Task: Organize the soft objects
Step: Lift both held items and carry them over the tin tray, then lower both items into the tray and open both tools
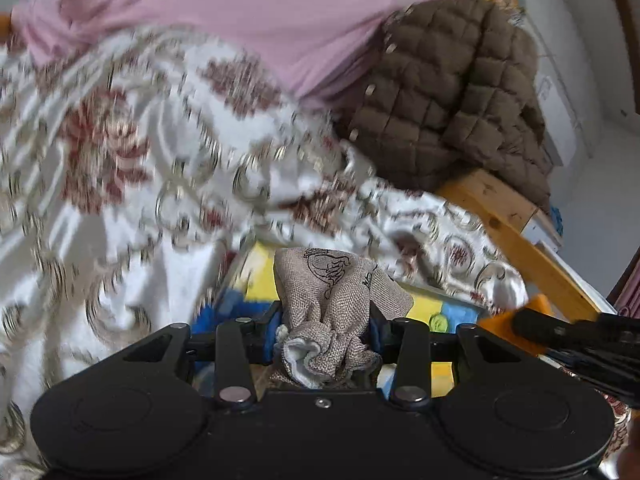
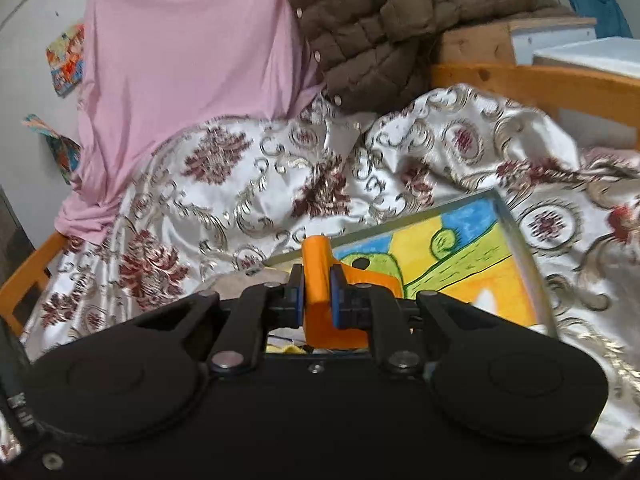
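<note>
Left wrist view: your left gripper (image 1: 326, 330) is clamped on a bunched grey woven cloth (image 1: 334, 300), lifted above the bed (image 1: 120, 200).
Right wrist view: your right gripper (image 2: 316, 298) pinches an orange plastic piece (image 2: 318, 280), jaws nearly together.
Cloth handling: light, limp, coarse weave; it should not slip, but loose ends will droop.
Hold: keep the gathered middle, or take a hemmed corner to fold.
Around: a painted canvas (image 2: 448, 256) lies just below on the patterned bedspread (image 2: 224, 184); a pink sheet (image 2: 180, 60) and brown quilted jacket (image 2: 380, 20) sit behind.
</note>
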